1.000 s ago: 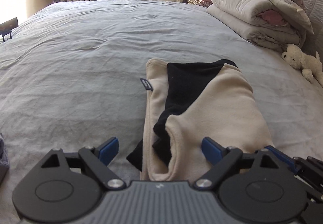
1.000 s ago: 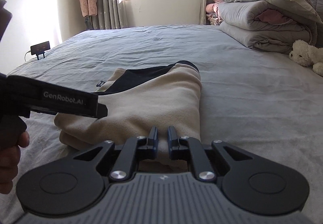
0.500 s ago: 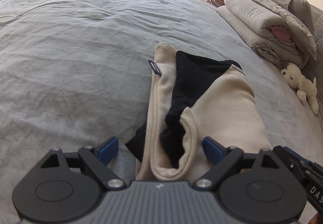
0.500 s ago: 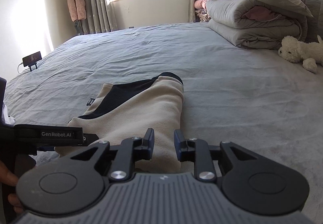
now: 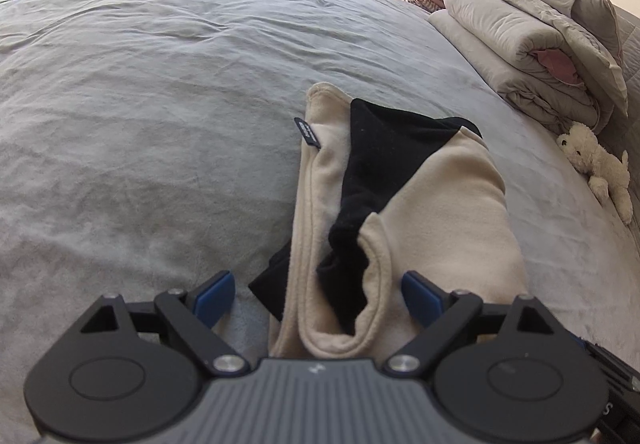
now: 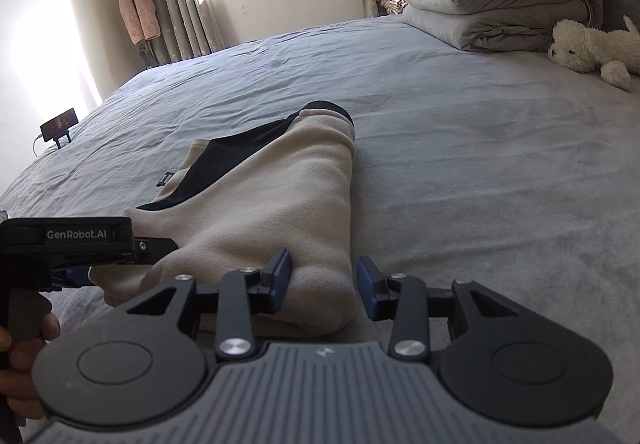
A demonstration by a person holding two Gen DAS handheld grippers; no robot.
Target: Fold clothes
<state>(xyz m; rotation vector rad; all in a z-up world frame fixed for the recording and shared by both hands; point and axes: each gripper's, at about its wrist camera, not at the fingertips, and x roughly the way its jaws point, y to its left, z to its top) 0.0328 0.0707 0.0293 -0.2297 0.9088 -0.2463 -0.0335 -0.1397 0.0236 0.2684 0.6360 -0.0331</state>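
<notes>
Straddling the near hem of a folded fleece (image 5: pixel 440 204) on the bed (image 5: pixel 160 104), 2 grippers, left (image 5: pixel 316 294) and right (image 6: pixel 322 276), gape wide, holding nothing, seemingly poised to pinch it.

left gripper (image 5: pixel 316 294): black, blue fingers (image 5: pixel 212 294) | right gripper (image 6: pixel 324 280): grey ribbed body, silver screws

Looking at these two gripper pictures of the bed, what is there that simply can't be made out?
- Near end of the folded beige-and-black fleece garment: hidden under the gripper body, left wrist view.
- Its small dark label: print too small.
- Person's hand: cut off by the frame edge, right wrist view.
- Small black stand-mounted display: too small to read.
</notes>
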